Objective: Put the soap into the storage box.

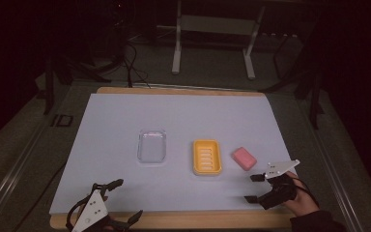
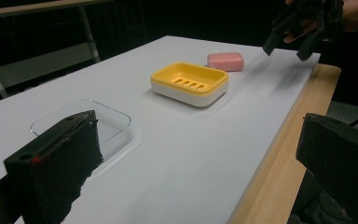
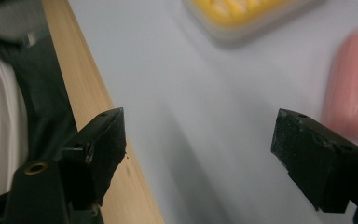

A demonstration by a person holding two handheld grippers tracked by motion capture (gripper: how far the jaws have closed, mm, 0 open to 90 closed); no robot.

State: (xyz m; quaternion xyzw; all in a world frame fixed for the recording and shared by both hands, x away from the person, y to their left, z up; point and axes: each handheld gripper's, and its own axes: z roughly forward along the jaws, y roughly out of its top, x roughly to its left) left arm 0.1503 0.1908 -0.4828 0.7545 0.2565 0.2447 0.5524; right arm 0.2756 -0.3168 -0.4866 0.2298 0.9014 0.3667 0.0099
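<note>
A pink soap bar (image 1: 243, 158) (image 2: 225, 61) (image 3: 353, 88) lies on the white sheet just right of a yellow soap dish (image 1: 207, 156) (image 2: 189, 81) (image 3: 242, 14). A clear plastic lid (image 1: 151, 145) (image 2: 93, 122) lies left of the dish. My right gripper (image 1: 254, 188) (image 3: 200, 149) is open near the front right, a short way in front of the soap, nothing between its jaws. My left gripper (image 1: 127, 199) (image 2: 200, 158) is open at the front left edge, empty. The right gripper (image 2: 291, 44) also appears far off in the left gripper view.
The white sheet (image 1: 183, 121) covers a wooden board whose front edge (image 1: 198, 219) (image 2: 270, 158) (image 3: 98, 121) runs by both grippers. A metal frame with legs (image 1: 212, 43) stands on the floor beyond the table. Cables (image 1: 130, 63) trail at the back left.
</note>
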